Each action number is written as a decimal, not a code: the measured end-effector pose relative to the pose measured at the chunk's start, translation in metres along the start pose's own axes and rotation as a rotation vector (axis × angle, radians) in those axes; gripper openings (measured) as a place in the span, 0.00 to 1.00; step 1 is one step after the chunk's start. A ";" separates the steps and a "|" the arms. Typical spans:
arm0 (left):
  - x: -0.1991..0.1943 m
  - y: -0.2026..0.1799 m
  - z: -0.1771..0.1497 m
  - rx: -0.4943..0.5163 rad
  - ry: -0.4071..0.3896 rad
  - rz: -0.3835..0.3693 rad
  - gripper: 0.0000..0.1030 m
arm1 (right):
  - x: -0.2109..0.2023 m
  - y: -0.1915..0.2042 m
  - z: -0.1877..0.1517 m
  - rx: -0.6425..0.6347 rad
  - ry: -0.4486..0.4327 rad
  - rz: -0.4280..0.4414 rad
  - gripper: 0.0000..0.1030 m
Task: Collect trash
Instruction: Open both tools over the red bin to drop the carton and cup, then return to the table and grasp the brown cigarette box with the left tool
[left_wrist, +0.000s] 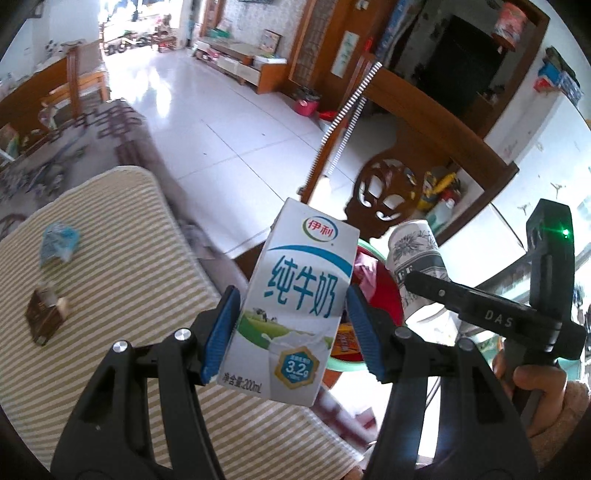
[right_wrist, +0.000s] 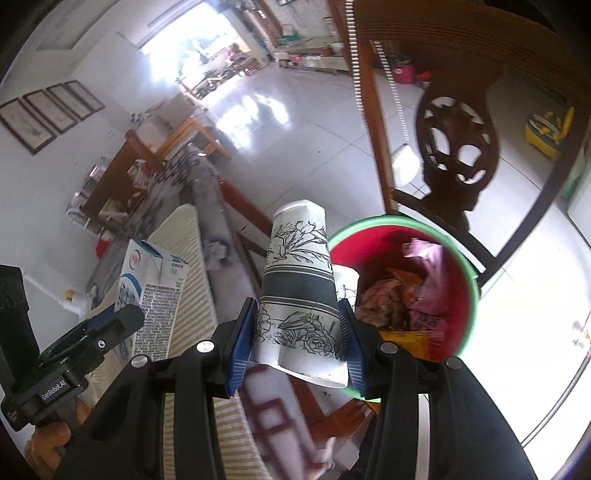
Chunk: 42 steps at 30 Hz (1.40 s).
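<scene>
our left claw (left_wrist: 293, 332) is clamped on the milk carton (left_wrist: 295, 306) and our right claw (right_wrist: 297, 345) on the paper cup (right_wrist: 299, 295), both carried beside the cushion's (left_wrist: 122, 258) edge toward the red bin (right_wrist: 458, 258), so we judge each can drop in. two scraps (left_wrist: 59, 243) wait on the cushion.

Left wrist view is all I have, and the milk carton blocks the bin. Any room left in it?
Observer: The red bin is partly filled. A pink bag and an orange packet lie inside, below the rim.
Operator: Right cup gripped properly?
Observer: Yes. The right gripper presses both sides of the paper cup, open end toward its camera.
Operator: Anything at the rim?
Observer: A second white cup sits inside the bin, behind the held one.
</scene>
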<state>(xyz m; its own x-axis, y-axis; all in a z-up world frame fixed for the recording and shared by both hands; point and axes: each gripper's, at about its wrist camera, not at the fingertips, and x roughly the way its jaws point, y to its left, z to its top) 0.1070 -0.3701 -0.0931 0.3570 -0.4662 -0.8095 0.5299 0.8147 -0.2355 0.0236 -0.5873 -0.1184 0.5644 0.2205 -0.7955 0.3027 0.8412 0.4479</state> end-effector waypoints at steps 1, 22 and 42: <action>0.003 -0.004 0.002 0.005 0.005 -0.008 0.56 | -0.001 -0.005 0.000 0.008 0.000 -0.004 0.42; 0.048 -0.024 0.015 0.041 0.057 -0.026 0.83 | -0.004 -0.053 0.006 0.117 0.007 0.015 0.63; 0.004 0.252 -0.043 0.035 0.200 0.454 0.89 | 0.037 0.034 -0.018 -0.020 0.116 0.036 0.63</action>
<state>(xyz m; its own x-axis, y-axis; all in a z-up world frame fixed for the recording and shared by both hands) 0.2089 -0.1522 -0.1790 0.4053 0.0109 -0.9141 0.3818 0.9065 0.1801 0.0410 -0.5418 -0.1395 0.4818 0.3055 -0.8213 0.2674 0.8413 0.4698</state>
